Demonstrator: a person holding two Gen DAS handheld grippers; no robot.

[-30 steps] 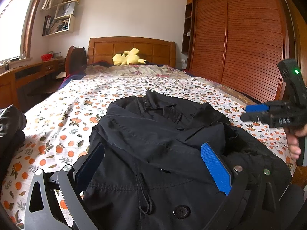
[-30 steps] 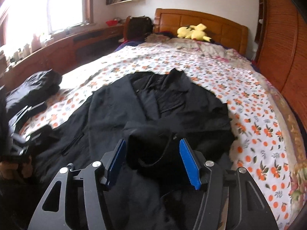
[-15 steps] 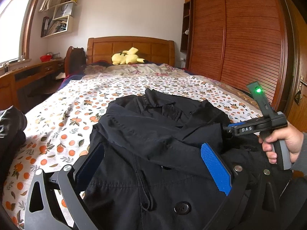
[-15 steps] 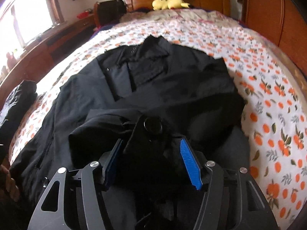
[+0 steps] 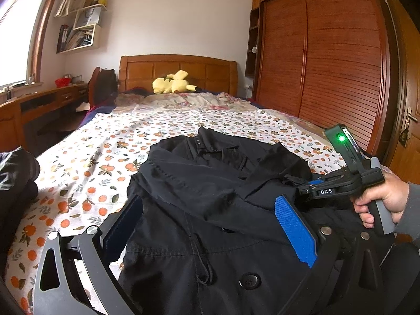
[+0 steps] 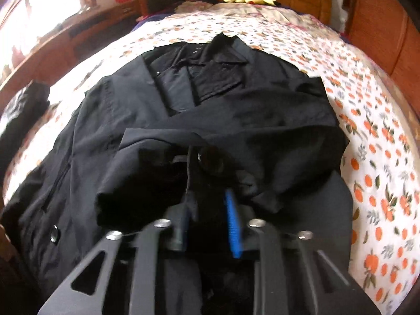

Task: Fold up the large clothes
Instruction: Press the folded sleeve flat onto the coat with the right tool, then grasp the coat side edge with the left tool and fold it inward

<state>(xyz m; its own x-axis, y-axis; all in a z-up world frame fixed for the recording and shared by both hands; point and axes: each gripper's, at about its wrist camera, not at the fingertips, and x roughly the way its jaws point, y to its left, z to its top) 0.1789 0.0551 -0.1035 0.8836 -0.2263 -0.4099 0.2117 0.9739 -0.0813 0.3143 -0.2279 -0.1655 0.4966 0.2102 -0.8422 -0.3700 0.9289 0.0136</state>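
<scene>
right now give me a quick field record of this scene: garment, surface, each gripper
garment: black coat, spread collar-away
surface: orange-print bedspread
left gripper: open above the coat's front, holding nothing
right gripper: shut on the sleeve cuff, folded over the chest
other: yellow plush toy at the headboard

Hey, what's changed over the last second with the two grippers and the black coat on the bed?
The right gripper came in from the right and down onto the black coat, and its jaws went from open to shut on the sleeve cuff. The left gripper stayed open and hovering above the coat's front. The bedspread and yellow plush toy stayed put.
</scene>
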